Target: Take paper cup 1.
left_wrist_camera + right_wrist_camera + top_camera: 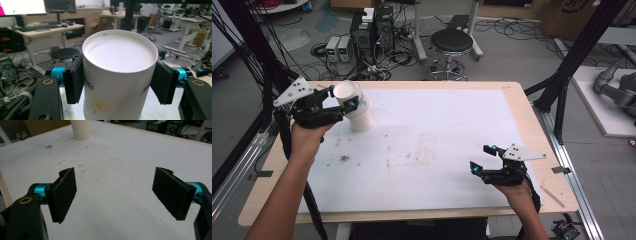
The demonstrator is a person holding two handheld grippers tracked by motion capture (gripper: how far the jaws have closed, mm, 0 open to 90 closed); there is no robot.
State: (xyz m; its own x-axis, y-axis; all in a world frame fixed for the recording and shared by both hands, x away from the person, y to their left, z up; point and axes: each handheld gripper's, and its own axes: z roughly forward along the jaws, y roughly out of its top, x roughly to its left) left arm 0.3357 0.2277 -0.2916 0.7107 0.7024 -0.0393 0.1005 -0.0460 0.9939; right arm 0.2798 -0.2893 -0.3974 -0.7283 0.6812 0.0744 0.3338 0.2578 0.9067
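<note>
Left claw (117, 80) clamps paper cup (117, 82) (upside down).

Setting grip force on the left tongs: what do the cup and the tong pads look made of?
Cup: looks like thin paper, matte white with a printed flower and a rolled rim; likely crushable. It sits atop a ribbed cup stack, seemingly the same.
Pads: black, matte, rough-edged, probably rubber or dense foam; the look leaves that open.
</note>
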